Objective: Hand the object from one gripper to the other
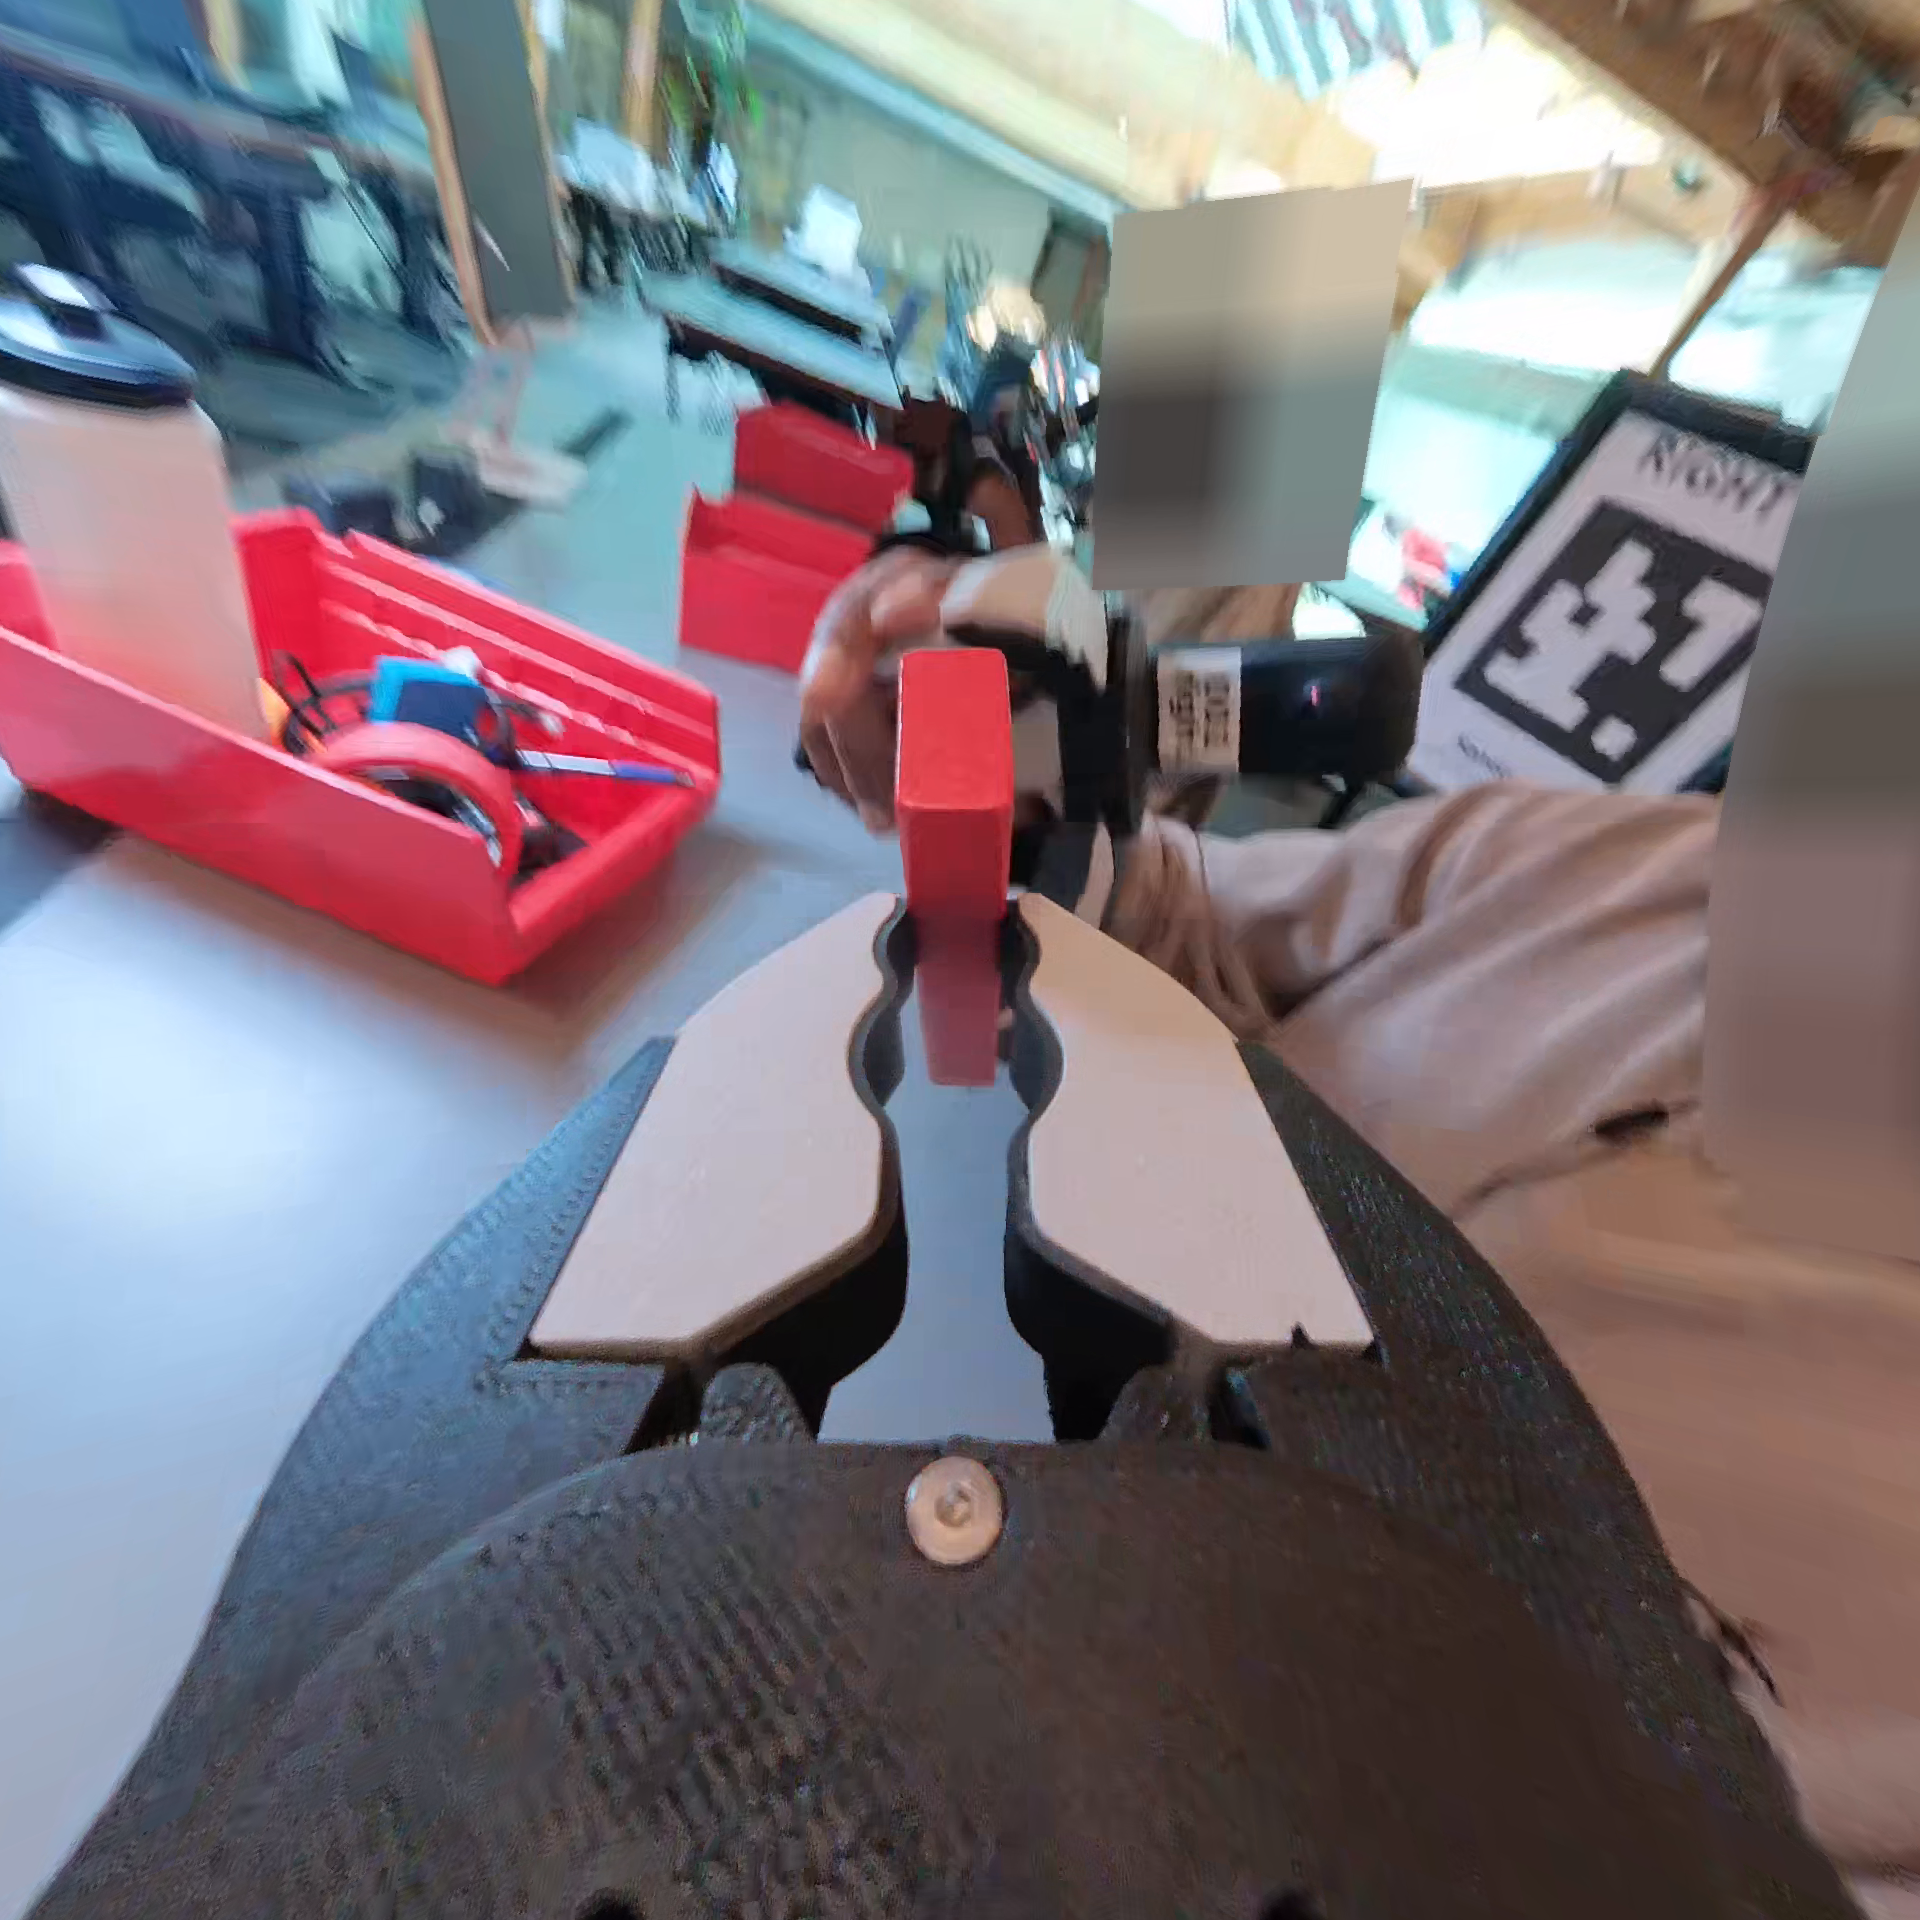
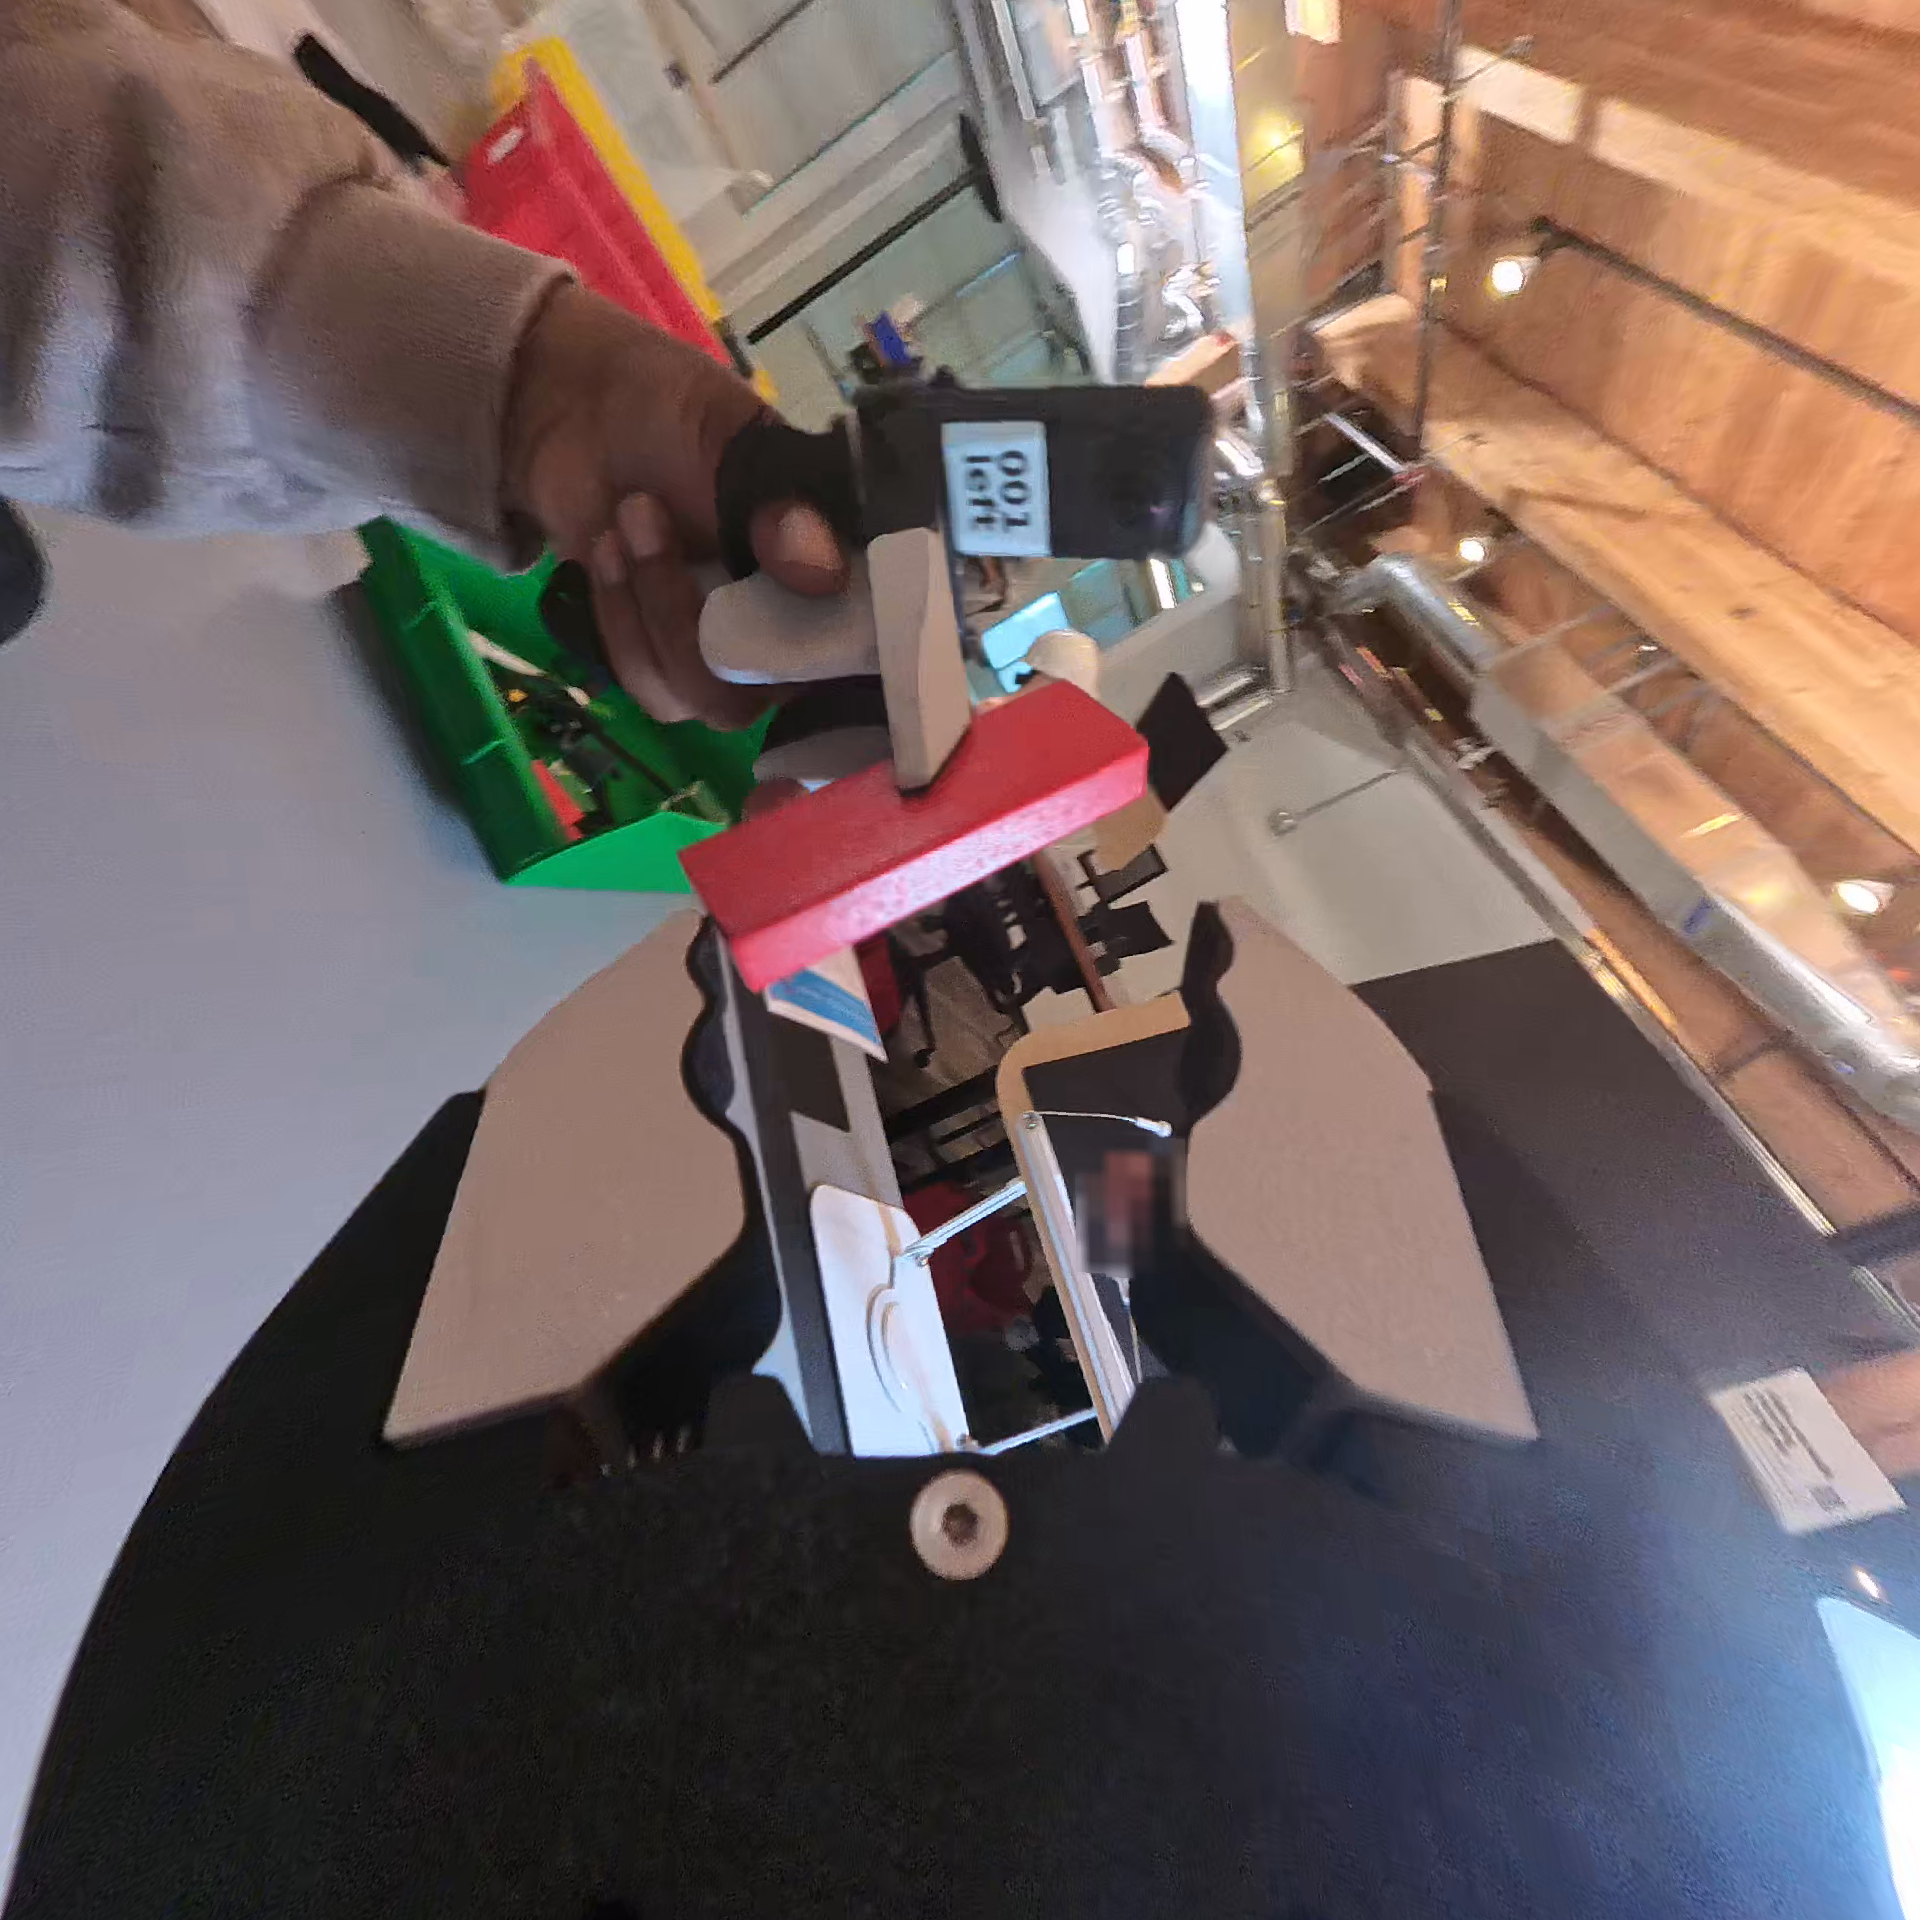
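Left tool [image 1: 956, 935] clamped on red block [image 1: 954, 831], right tool [image 2: 956, 935] spread wide, empty, just beside the block

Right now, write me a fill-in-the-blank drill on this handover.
1. The left hand-held gripper is shut on a ___ block.
2. The right hand-held gripper has its jaws ___.
3. In the right wrist view, the bin behind the block is ___.

Missing words: red; open; green

A flat red block [image 1: 954, 831], oblong with smooth painted faces, stands clamped midway between grey fingers [image 1: 790, 1091], off the table
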A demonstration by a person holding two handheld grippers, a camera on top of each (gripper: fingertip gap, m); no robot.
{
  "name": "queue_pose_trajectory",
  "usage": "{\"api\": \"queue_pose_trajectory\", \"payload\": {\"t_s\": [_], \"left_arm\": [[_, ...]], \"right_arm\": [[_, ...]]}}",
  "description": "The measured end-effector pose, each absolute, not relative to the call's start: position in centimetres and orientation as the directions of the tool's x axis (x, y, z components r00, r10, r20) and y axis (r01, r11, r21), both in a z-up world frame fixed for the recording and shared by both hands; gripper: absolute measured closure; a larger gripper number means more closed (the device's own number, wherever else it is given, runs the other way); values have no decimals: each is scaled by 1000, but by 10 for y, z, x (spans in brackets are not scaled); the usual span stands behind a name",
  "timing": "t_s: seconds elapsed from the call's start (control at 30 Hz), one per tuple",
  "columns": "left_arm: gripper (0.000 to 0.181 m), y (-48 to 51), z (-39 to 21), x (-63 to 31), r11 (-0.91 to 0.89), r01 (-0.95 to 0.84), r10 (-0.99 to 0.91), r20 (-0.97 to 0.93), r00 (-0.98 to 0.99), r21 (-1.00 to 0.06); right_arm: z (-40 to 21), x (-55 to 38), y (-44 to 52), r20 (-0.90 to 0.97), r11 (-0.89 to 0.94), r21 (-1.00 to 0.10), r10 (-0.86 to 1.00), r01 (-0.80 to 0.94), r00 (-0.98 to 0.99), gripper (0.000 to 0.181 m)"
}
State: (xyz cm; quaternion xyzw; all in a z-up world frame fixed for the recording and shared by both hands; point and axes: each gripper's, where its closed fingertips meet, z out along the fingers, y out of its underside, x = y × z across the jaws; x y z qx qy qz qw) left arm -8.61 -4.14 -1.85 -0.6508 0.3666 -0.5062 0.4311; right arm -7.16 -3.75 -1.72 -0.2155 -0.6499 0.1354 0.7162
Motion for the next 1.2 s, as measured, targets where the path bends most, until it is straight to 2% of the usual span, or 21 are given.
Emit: {"api": "queue_pose_trajectory", "payload": {"t_s": [0.23,0.37,0.5,0.6,0.77,0.83,0.9,0.97,1.1,1.2], "left_arm": [[165,-65,-49,-74,-428,-233,-903,421,80,-873],[165,-71,-59,-64,-425,-283,-901,431,45,-860],[165,-69,-51,-64,-425,-236,-902,430,32,-874],[164,-65,-35,-65,-370,-141,-929,370,27,-918],[135,-51,-7,-58,-271,61,-954,277,118,-961],[135,-43,2,-49,-255,169,-948,280,149,-952],[148,-35,-2,-40,-281,195,-932,316,180,-940],[165,-33,-4,-40,-286,194,-930,321,181,-938],[165,-32,-5,-60,-325,133,-918,346,192,-936],[165,-48,-24,-74,-360,-59,-927,350,137,-931]], "right_arm": [[-51,-86,-57,919,911,-379,391,160,-50,76],[-62,-94,-65,903,902,-407,422,146,-87,70],[-54,-94,-62,901,895,-424,432,139,-36,71],[-34,-92,-55,886,878,-463,455,122,90,70],[22,-65,-20,762,856,-509,400,90,509,71],[29,-60,-18,703,849,-523,380,74,600,71],[27,-62,-17,695,855,-507,332,108,638,71],[22,-67,-14,704,844,-521,343,125,621,72],[10,-73,-20,773,826,-558,486,74,407,82],[1,-67,-24,827,834,-542,508,102,239,83]]}}
